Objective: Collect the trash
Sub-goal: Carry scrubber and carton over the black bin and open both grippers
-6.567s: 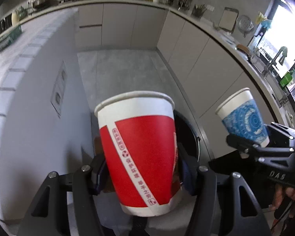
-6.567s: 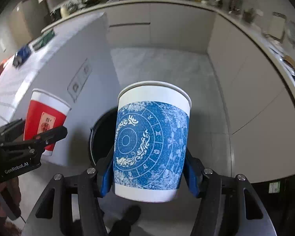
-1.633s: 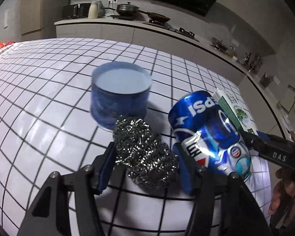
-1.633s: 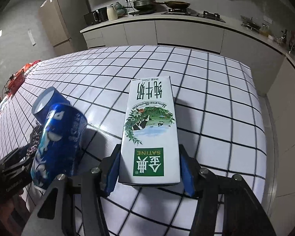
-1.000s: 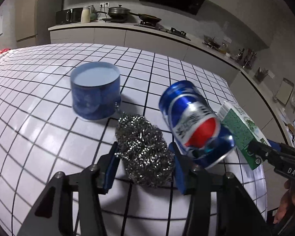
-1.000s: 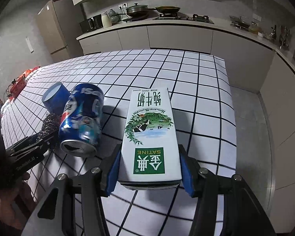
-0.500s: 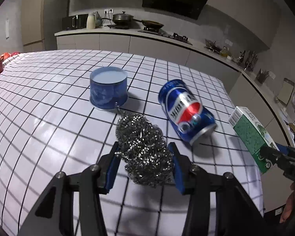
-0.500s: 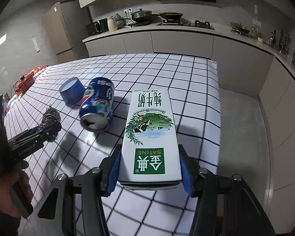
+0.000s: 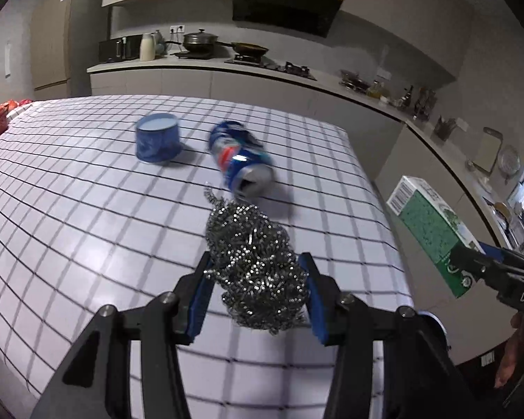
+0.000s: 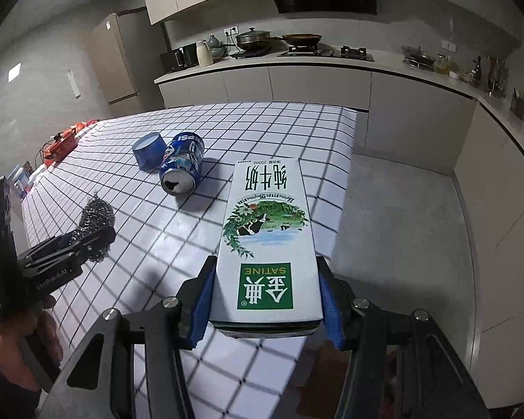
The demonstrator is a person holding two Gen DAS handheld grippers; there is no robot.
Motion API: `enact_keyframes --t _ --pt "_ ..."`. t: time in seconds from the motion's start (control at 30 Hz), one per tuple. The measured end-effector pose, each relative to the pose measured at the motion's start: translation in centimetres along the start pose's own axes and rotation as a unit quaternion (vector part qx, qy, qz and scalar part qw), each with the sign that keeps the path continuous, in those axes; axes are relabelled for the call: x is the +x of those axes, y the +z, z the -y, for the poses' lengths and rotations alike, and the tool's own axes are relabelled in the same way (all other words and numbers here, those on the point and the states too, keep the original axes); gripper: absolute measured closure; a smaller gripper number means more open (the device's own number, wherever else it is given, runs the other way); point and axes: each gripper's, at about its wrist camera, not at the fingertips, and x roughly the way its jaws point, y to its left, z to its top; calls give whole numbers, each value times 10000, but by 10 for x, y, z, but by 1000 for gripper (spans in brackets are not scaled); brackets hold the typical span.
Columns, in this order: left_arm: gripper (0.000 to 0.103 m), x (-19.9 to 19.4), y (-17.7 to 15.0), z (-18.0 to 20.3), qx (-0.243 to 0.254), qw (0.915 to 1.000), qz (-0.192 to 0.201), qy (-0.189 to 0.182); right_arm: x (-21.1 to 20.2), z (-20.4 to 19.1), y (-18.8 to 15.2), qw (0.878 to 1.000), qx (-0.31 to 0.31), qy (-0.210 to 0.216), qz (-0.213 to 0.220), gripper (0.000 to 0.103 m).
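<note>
My left gripper [image 9: 256, 276] is shut on a ball of steel wool [image 9: 256, 269], lifted above the checked table [image 9: 87, 230]. In the right wrist view the same steel wool [image 10: 96, 218] shows at the left, clamped in the left gripper [image 10: 91, 241]. My right gripper [image 10: 265, 289] is shut on a white and green milk carton [image 10: 267, 241], held over the table's near corner; the carton [image 9: 433, 237] also appears at the right of the left wrist view. A blue soda can [image 9: 241, 167] [image 10: 182, 167] lies on its side on the table beside an upturned blue cup [image 9: 157, 139] [image 10: 149, 150].
The table's right edge [image 10: 346, 181] drops to a grey floor [image 10: 401, 230] with cabinets [image 10: 506, 188] beyond. A kitchen counter [image 9: 206, 66] with pots runs along the back wall. Red and boxed items [image 10: 61, 145] sit at the table's far left end.
Both grippers have pulled back and up from the table with the steel wool and the carton. The can and cup look farther away, and the can has turned its open end toward me.
</note>
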Motion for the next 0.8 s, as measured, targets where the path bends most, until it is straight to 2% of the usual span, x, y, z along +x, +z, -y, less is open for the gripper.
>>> enact_keyframes --t 0.27,0.8 --pt "54 -12 -22 55 231 9996 -49 -184 -44 35 -32 9999 118 -112 50 48" --pt "54 -20 -53 158 774 9946 -177 -662 -102 116 -97 9971 506 -569 -72 48"
